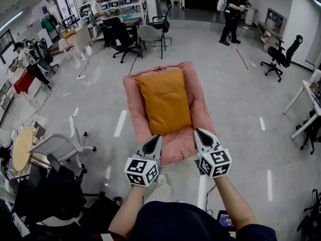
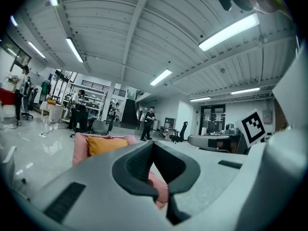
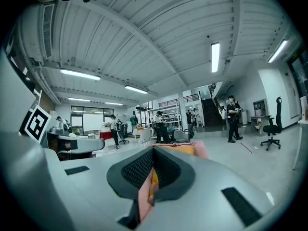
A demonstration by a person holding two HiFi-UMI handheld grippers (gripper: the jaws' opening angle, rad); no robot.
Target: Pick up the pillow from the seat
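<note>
Polished grey office floor (image 1: 241,94) stretches away on every side. My left claw (image 1: 156,138) and right claw (image 1: 198,132) are both pressed together with nothing pinched. They sit almost level at the near end of the pink seat (image 1: 133,102), one toward each front corner; I cannot tell if they touch it. Beyond them the orange pillow (image 1: 164,102) lies lengthwise down the seat's middle. I judge it light, soft and squashy, with a cover that may bunch. I'd spread both claws and bite its near corners.
</note>
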